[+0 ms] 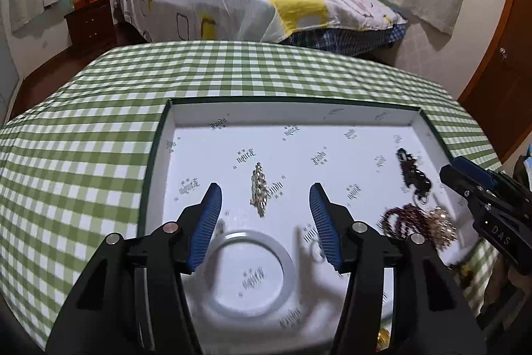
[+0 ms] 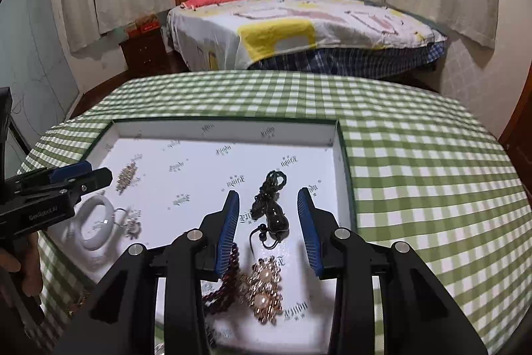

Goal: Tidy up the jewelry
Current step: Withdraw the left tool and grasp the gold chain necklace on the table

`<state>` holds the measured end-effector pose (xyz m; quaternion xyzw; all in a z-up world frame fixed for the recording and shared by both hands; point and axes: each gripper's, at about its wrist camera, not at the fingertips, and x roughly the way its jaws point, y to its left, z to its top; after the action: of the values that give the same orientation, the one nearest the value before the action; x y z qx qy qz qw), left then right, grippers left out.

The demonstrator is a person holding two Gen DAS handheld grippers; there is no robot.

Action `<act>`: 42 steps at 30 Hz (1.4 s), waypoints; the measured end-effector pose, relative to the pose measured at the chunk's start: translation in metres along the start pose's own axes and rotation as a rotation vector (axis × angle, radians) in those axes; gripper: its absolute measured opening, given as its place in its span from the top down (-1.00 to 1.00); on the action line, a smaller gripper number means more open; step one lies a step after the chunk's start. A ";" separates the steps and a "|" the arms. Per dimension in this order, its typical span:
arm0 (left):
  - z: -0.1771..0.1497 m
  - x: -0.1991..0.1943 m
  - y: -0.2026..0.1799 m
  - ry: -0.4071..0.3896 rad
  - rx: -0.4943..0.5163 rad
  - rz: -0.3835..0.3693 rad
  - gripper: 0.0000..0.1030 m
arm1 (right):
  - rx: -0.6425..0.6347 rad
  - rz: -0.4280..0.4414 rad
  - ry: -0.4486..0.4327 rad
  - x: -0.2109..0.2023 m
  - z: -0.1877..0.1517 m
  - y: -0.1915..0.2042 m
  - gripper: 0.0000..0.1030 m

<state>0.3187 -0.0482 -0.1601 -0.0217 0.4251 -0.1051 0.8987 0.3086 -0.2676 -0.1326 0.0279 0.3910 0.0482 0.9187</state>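
A: Where does the jewelry sit?

B: All of it lies inside the shallow white tray [image 1: 415,117] on the green checked tablecloth [image 1: 99,122]. The silver rhinestone piece [image 1: 259,193] is toward the tray's left side, and the white bangle [image 1: 229,242] lies near its front edge. The black beaded strand [image 2: 271,205] lies near the right wall, with the dark red bead bracelet [image 2: 226,281] and the gold pearl brooch [image 2: 264,288] just in front of it, toward the front right corner.

A: And the tongs?

B: The left gripper [image 1: 266,205] hangs over the bangle and the rhinestone piece with its jaws parted, nothing between the pads. The right gripper [image 2: 267,215] hovers above the black strand, jaws parted somewhat narrower, also gripping nothing; the strand shows between them but lies flat on the tray floor.

A: So which step is this?

B: It looks like the gap between placements: both tools empty, pieces laid down separately, none in transit. A small ring-like item [image 2: 128,220] beside the bangle is too blurred to name.

A: What does the next move call for?

B: Probably choosing another piece. The red bracelet and the brooch touch, so separating them would need a pinch on one alone, low and narrow, without dragging its neighbour.
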 end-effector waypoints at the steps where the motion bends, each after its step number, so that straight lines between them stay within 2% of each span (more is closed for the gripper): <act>1: -0.002 -0.006 0.000 -0.007 -0.001 -0.002 -0.04 | -0.001 -0.001 -0.007 -0.007 0.000 0.001 0.28; 9: -0.028 -0.045 -0.004 -0.034 0.005 0.003 -0.04 | 0.008 0.004 -0.029 -0.049 -0.020 0.007 0.28; 15: -0.056 -0.061 -0.009 -0.013 0.020 0.007 -0.04 | 0.008 -0.002 -0.014 -0.067 -0.044 0.009 0.28; 29: -0.114 -0.071 -0.019 0.059 0.042 0.012 -0.04 | 0.045 -0.036 0.069 -0.082 -0.100 -0.006 0.28; 42: -0.129 -0.056 -0.022 0.091 0.086 0.034 0.00 | 0.059 -0.024 0.072 -0.086 -0.113 -0.007 0.28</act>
<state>0.1816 -0.0512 -0.1968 0.0288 0.4611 -0.1086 0.8802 0.1685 -0.2828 -0.1498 0.0485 0.4254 0.0264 0.9033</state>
